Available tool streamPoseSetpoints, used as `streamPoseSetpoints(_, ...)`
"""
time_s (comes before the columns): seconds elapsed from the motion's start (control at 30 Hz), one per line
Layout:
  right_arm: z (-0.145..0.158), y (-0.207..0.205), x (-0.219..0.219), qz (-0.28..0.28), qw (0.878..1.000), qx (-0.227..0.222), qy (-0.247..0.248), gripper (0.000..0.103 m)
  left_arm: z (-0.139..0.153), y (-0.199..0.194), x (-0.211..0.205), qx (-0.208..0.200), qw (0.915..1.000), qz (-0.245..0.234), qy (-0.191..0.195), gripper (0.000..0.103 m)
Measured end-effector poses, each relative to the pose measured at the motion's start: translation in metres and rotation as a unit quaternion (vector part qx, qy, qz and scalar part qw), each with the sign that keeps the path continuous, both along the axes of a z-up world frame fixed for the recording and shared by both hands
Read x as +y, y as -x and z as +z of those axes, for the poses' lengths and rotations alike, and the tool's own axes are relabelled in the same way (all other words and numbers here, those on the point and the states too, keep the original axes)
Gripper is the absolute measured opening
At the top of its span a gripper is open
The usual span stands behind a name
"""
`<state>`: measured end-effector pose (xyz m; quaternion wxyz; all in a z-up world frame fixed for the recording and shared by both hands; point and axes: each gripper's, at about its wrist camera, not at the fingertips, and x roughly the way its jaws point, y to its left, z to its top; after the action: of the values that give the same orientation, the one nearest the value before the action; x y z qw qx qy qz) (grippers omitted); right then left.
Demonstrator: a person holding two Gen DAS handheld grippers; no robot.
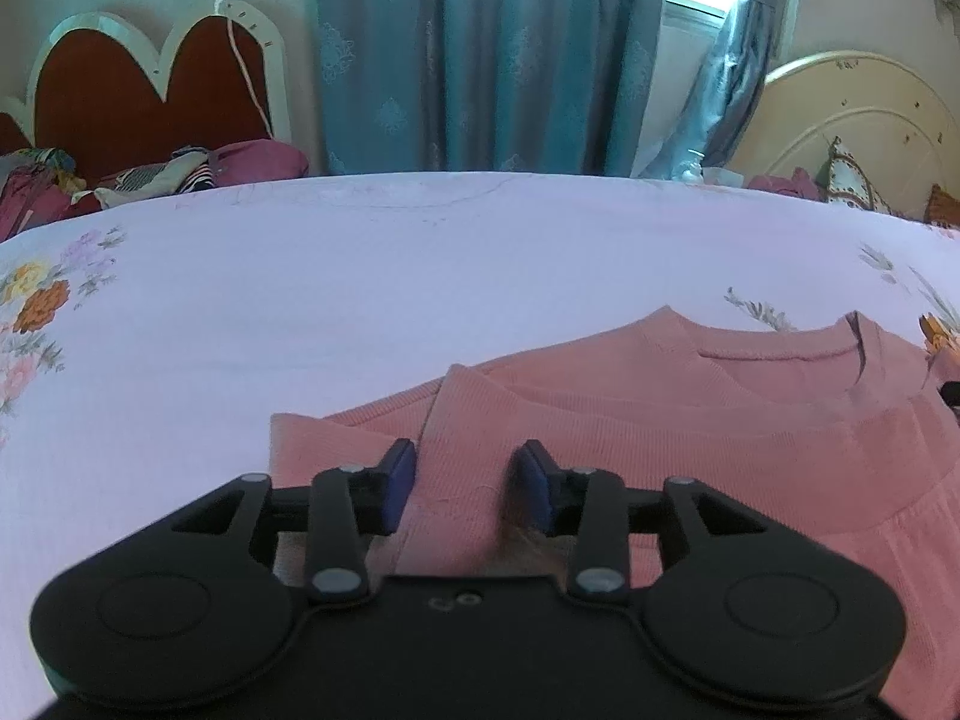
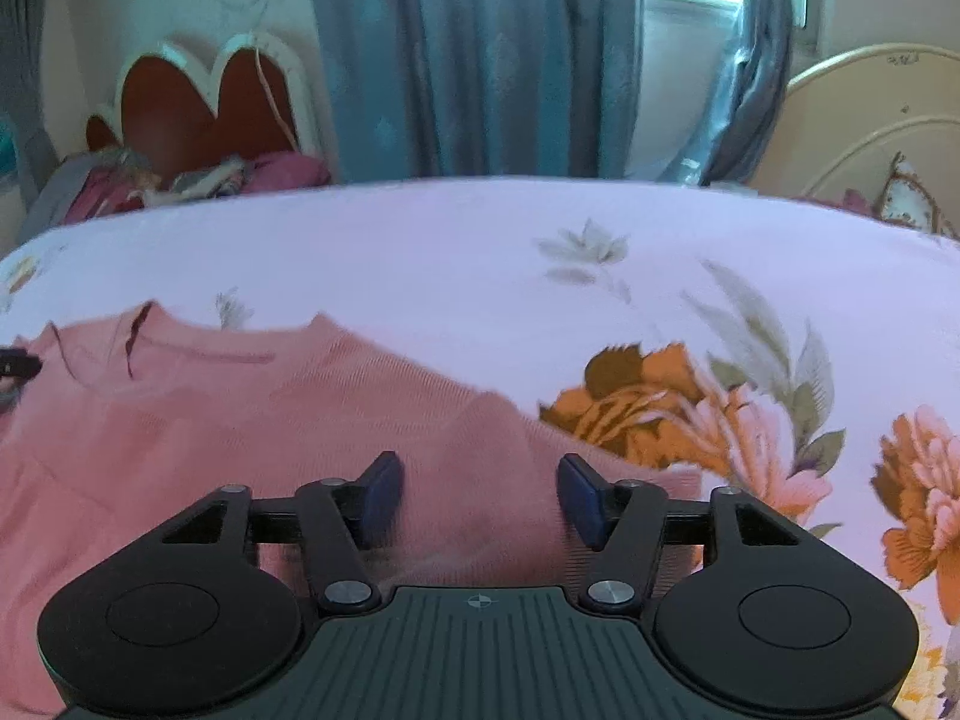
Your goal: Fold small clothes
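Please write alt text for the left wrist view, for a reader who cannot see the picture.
A pink knit sweater, partly folded, lies on a floral bedsheet, neckline away from the camera. The left tongs stand open just above its near edge, blue pads apart, gripping nothing. Teal curtains and a red heart-shaped headboard stand behind.

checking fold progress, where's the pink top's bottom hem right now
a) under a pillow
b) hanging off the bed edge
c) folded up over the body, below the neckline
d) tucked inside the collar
c, the ribbed hem band lies across the pink top, short of the neckline.
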<state>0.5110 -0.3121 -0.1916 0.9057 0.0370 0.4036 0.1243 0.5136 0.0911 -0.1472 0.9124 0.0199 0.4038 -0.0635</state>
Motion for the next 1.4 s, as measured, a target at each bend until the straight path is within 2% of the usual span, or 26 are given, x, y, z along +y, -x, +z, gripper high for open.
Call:
streamPoseSetpoints(0.1, 0.002, 0.000, 0.005, 0.009, 1.000, -0.002, 0.003, 0.026, -0.001, -0.001, -0.001, -0.001, 0.9999, -0.012, 0.001, 0.037)
streamPoseSetpoints(0.13, 0.003, 0.000, 0.006, 0.012, 1.000, -0.004, 0.008, 0.016, -0.002, 0.000, -0.001, -0.004, 0.9999, -0.016, 0.000, 0.030)
streamPoseSetpoints(0.17, 0.004, 0.001, 0.008, 0.015, 1.000, -0.006, 0.012, 0.010, -0.002, 0.001, -0.002, -0.006, 0.9998, -0.019, -0.005, 0.023)
streamPoseSetpoints(0.2, 0.006, 0.002, 0.007, 0.017, 1.000, -0.009, 0.009, 0.009, -0.001, 0.002, -0.003, -0.013, 0.9997, -0.019, -0.012, 0.005)
streamPoseSetpoints(0.27, 0.013, 0.005, 0.001, 0.002, 1.000, -0.025, -0.016, 0.008, 0.004, 0.007, -0.004, -0.034, 0.9992, -0.014, -0.016, 0.004)
streamPoseSetpoints(0.37, 0.028, 0.010, -0.022, -0.053, 0.994, -0.065, -0.077, 0.007, 0.014, 0.017, 0.001, -0.082, 0.9964, 0.016, -0.011, 0.004)
streamPoseSetpoints(0.5, 0.025, 0.007, -0.025, -0.102, 0.989, -0.073, -0.084, 0.007, 0.019, 0.016, 0.006, -0.119, 0.9906, 0.067, -0.006, 0.004)
streamPoseSetpoints(0.57, 0.016, 0.004, -0.023, -0.119, 0.987, -0.061, -0.084, 0.007, 0.016, 0.010, 0.003, -0.115, 0.9900, 0.082, -0.003, 0.004)
streamPoseSetpoints(0.67, -0.001, -0.002, -0.016, -0.127, 0.990, -0.025, -0.058, 0.007, 0.002, 0.003, -0.004, -0.087, 0.9925, 0.082, -0.026, 0.004)
streamPoseSetpoints(0.77, 0.003, 0.001, -0.020, -0.145, 0.985, -0.049, -0.075, 0.007, -0.005, 0.006, -0.003, -0.078, 0.9922, 0.092, -0.029, 0.004)
streamPoseSetpoints(0.8, 0.004, 0.000, -0.017, -0.142, 0.986, -0.058, -0.058, 0.007, -0.004, 0.006, -0.004, -0.083, 0.9920, 0.090, -0.032, 0.004)
streamPoseSetpoints(0.87, -0.008, -0.005, -0.011, -0.124, 0.992, -0.032, -0.021, 0.007, -0.009, 0.006, -0.006, -0.070, 0.9931, 0.083, -0.046, 0.004)
streamPoseSetpoints(1.0, -0.006, 0.000, -0.014, -0.127, 0.991, -0.046, -0.015, 0.009, -0.011, 0.005, -0.011, -0.060, 0.9936, 0.068, -0.068, 0.007)
streamPoseSetpoints(1.03, -0.004, 0.002, -0.015, -0.133, 0.990, -0.051, -0.007, 0.015, -0.010, 0.006, -0.012, -0.061, 0.9932, 0.063, -0.076, 0.014)
streamPoseSetpoints(1.1, -0.001, 0.004, -0.017, -0.137, 0.989, -0.055, -0.004, 0.016, -0.007, 0.008, -0.010, -0.060, 0.9931, 0.061, -0.080, 0.023)
streamPoseSetpoints(1.17, 0.006, 0.010, -0.022, -0.147, 0.987, -0.061, -0.011, 0.016, -0.004, 0.011, -0.005, -0.063, 0.9929, 0.067, -0.076, 0.039)
streamPoseSetpoints(1.2, 0.011, 0.014, -0.025, -0.151, 0.986, -0.066, -0.016, 0.016, 0.000, 0.015, -0.003, -0.067, 0.9923, 0.073, -0.074, 0.051)
streamPoseSetpoints(1.23, 0.016, 0.019, -0.026, -0.151, 0.986, -0.067, -0.022, 0.016, 0.003, 0.020, -0.002, -0.075, 0.9915, 0.077, -0.074, 0.055)
streamPoseSetpoints(1.33, 0.029, 0.036, -0.021, -0.130, 0.989, -0.067, -0.033, 0.016, 0.016, 0.037, 0.000, -0.093, 0.9905, 0.070, -0.073, 0.055)
streamPoseSetpoints(1.4, 0.034, 0.049, -0.010, -0.109, 0.991, -0.065, -0.030, 0.016, 0.024, 0.051, -0.001, -0.098, 0.9916, 0.061, -0.058, 0.055)
